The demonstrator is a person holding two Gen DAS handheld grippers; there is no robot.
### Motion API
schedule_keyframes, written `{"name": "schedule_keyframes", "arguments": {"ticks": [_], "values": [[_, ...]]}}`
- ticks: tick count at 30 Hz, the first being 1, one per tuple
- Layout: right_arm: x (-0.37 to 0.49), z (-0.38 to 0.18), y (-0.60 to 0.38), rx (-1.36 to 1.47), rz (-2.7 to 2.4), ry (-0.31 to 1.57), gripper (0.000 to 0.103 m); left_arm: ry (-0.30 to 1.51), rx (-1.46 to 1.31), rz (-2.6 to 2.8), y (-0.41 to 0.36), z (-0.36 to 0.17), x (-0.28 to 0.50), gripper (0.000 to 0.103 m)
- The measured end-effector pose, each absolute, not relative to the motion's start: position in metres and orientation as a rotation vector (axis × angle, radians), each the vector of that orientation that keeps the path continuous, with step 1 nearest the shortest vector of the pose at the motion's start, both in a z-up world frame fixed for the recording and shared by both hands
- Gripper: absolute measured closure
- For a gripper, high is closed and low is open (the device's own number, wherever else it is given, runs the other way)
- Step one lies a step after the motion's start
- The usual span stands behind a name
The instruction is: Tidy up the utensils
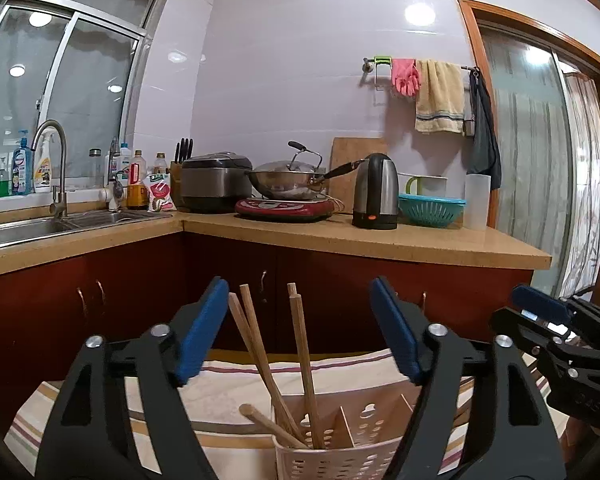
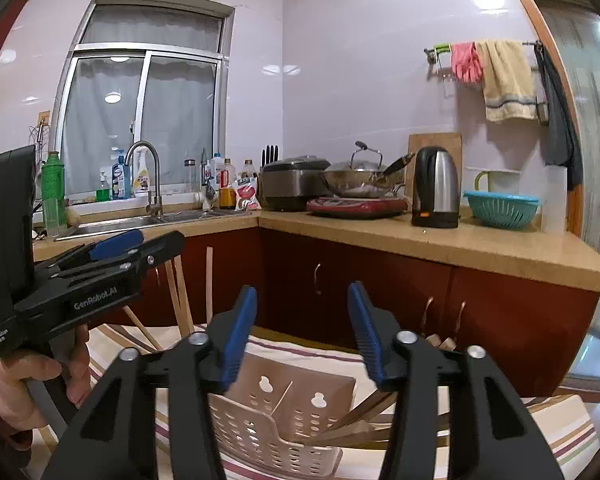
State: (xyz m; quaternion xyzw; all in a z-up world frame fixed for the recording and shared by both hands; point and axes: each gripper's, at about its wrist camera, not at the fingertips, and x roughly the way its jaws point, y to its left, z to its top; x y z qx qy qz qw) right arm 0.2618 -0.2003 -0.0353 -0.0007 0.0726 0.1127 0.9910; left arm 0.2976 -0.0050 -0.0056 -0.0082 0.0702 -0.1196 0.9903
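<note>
A beige perforated utensil holder [image 1: 352, 456] stands on a striped cloth [image 1: 228, 384]. Several wooden chopsticks [image 1: 304, 364] stand tilted in its left compartment. My left gripper [image 1: 300, 332] is open just above and around the chopstick tops, touching none. It shows from the side in the right wrist view [image 2: 116, 246]. My right gripper [image 2: 302, 336] is open and empty above a holder [image 2: 284, 408], with wooden sticks [image 2: 364, 412] leaning at its right. The right gripper shows at the right edge of the left wrist view [image 1: 548, 320]; its state there is unclear.
An L-shaped counter [image 1: 380, 236] carries a sink [image 1: 40, 228], bottles, a rice cooker [image 1: 216, 180], a wok on a red cooker [image 1: 288, 184], a kettle [image 1: 376, 192] and a teal colander [image 1: 432, 210]. Red cabinets [image 1: 320, 292] stand below. A glass door [image 1: 540, 160] is at the right.
</note>
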Motion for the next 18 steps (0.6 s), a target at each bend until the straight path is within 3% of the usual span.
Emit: {"name": "schedule_keyframes", "arguments": {"ticks": [6,18], "values": [[0.236,-0.02,-0.202,0.003,0.201,0.113,0.033,0.111,-0.01,-0.207,0.0,0.007,0.27,0.016],[0.179,-0.024,-0.205,0.029,0.13,0.17,0.029,0.166,-0.026,-0.141,0.017,0.0,0.191,0.011]]}}
